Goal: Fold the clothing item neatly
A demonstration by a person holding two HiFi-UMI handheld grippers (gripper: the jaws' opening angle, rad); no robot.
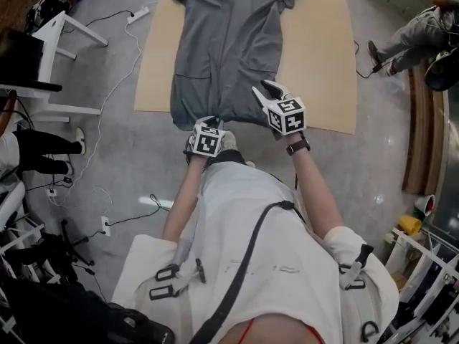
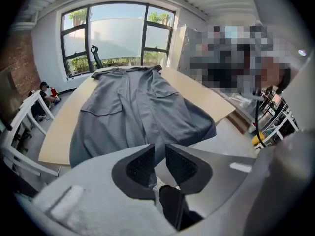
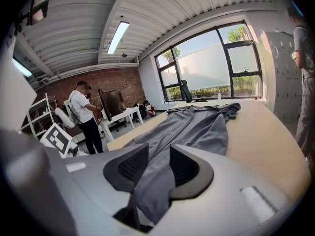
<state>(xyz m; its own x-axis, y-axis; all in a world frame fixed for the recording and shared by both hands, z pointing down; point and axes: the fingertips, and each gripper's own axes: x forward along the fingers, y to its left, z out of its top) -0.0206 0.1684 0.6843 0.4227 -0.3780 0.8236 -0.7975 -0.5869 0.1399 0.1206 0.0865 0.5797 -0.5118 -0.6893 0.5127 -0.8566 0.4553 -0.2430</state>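
The long tan table (image 1: 323,63) is carrying the grey garment (image 1: 229,41), which is lying flat along the table's length with its hem spilling over the table's near edge, probably so the bottom can be lifted and carried up the table for a first fold. The left claw (image 1: 210,122) and the right claw (image 1: 268,92) are each pinching that hem at the table's near edge, jaws nearly together with cloth squeezed between them.

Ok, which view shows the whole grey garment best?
Head view: the grey garment lies spread nearly full-length on the table, hem at the near edge. Both gripper views look along it from the hem, so it is foreshortened.
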